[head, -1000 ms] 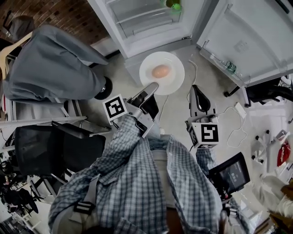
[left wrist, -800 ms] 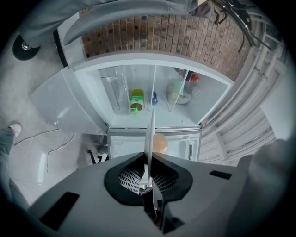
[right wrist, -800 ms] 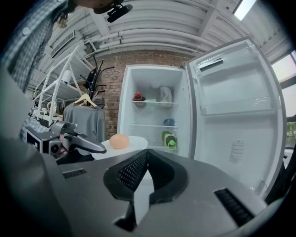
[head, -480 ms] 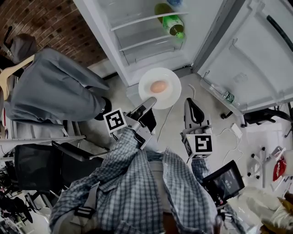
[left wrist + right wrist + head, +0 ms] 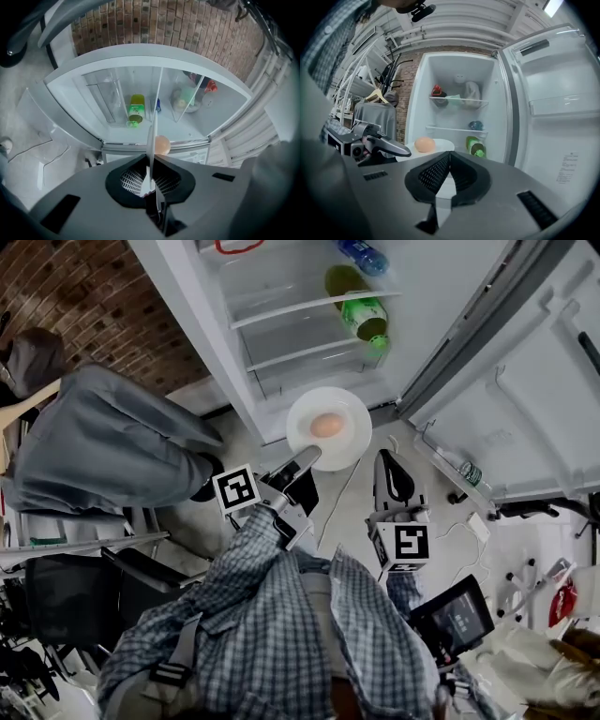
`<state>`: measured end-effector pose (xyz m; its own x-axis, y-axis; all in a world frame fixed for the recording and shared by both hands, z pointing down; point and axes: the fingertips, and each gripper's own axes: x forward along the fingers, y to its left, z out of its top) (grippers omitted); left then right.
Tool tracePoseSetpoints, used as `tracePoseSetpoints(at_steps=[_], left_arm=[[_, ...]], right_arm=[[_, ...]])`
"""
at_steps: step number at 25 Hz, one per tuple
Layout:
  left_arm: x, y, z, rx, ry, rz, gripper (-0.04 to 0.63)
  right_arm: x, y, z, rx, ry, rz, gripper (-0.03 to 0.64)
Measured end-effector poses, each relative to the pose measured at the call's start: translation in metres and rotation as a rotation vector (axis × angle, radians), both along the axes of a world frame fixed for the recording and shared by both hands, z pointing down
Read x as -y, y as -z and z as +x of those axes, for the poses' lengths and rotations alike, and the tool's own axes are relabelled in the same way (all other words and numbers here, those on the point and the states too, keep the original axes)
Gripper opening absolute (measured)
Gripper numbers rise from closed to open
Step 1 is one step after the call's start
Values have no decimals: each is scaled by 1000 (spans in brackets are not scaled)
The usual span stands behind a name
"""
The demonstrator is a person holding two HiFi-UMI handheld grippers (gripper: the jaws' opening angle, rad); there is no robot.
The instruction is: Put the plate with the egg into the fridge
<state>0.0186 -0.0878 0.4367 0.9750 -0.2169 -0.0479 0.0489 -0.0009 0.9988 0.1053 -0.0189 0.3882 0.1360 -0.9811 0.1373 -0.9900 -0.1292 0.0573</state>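
A white plate [image 5: 349, 432] carries a brown egg [image 5: 325, 425] and hangs level just in front of the open fridge [image 5: 281, 343], near its lowest shelf. My left gripper [image 5: 307, 461] is shut on the plate's near rim. In the left gripper view the plate [image 5: 152, 133] runs edge-on out of the jaws, with the egg [image 5: 162, 144] behind it and the left gripper [image 5: 150, 164] clamped on it. My right gripper [image 5: 388, 463] is shut on nothing, right of the plate. In the right gripper view the right gripper [image 5: 449, 157] points at the fridge, with plate [image 5: 440, 143] and egg [image 5: 424, 144] at the left.
A green bottle [image 5: 361, 310] and a blue bottle [image 5: 361, 254] lie on fridge shelves. The fridge door [image 5: 525, 381] stands open at the right, a small bottle [image 5: 469, 472] in its rack. A grey jacket [image 5: 103, 442] hangs over a chair at the left; cables [image 5: 469, 512] lie on the floor.
The plate and both grippers have come closer to the fridge, whose shelves and bottles now fill more of the view. The left gripper's hold on the plate is unchanged.
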Motion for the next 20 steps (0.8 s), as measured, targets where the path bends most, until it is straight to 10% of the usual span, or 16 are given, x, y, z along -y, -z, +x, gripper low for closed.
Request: tracePoseSetpoints(at_steps=[20], left_arm=[[57,-7,14,-10,79,-18,26]], right_arm=[[72,-13,14,19,94,-42,6]])
